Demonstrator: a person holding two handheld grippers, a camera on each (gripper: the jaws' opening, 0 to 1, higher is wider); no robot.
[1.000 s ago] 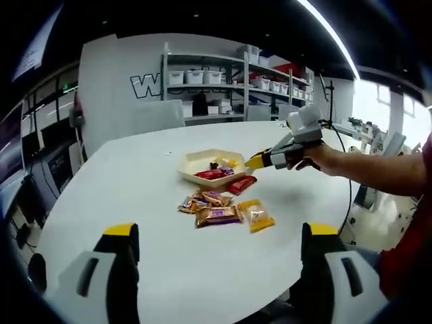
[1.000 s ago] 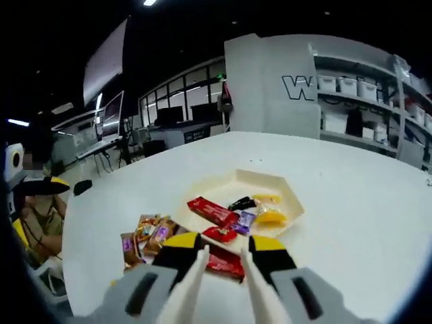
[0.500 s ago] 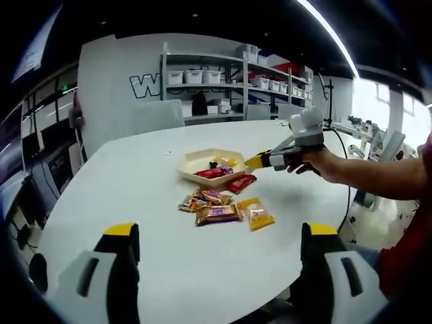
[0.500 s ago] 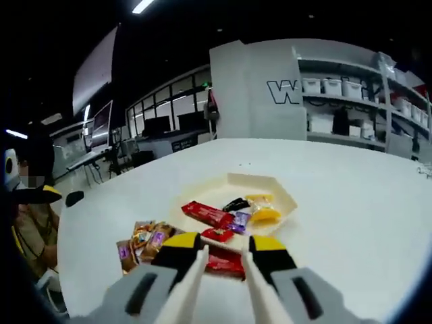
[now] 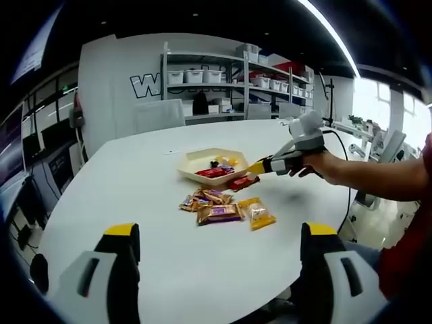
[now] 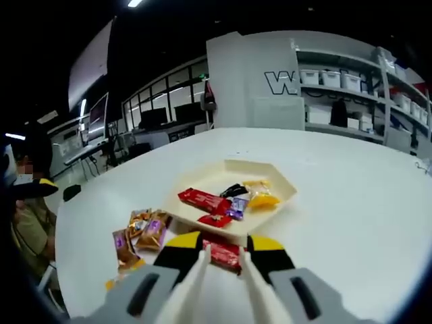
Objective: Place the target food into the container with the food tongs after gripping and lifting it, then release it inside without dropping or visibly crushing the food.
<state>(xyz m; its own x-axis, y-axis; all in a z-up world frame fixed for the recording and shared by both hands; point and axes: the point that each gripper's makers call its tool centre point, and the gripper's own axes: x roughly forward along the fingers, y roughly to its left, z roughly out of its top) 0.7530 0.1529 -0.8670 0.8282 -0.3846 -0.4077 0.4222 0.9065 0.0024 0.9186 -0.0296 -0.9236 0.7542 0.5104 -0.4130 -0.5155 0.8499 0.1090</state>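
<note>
A cream hexagonal tray (image 6: 284, 187) on the white table holds a long red bar (image 6: 202, 200), a small red sweet, a purple one, a black one and a yellow one. Just in front of the tray lies a red packet (image 6: 223, 255). My right gripper (image 6: 224, 244) squeezes white food tongs (image 6: 197, 273), whose tips sit at the packet's near edge, one at each side. In the left gripper view the right gripper (image 5: 260, 166), held by a hand, hovers low over the red packet (image 5: 241, 182) beside the tray (image 5: 192, 160). My left gripper (image 5: 221, 233) stands wide open, holding nothing.
Several brown and orange snack packets (image 5: 212, 206) and a yellow packet (image 5: 256, 213) lie loose near the tray. Shelves with bins (image 5: 223, 84) stand behind the table (image 5: 169, 270). A person (image 6: 27, 202) sits beyond the table's left edge in the right gripper view.
The right gripper has dropped lower and closer to the red packet, tongs tips now at its edge. The left gripper has stayed still and open.
</note>
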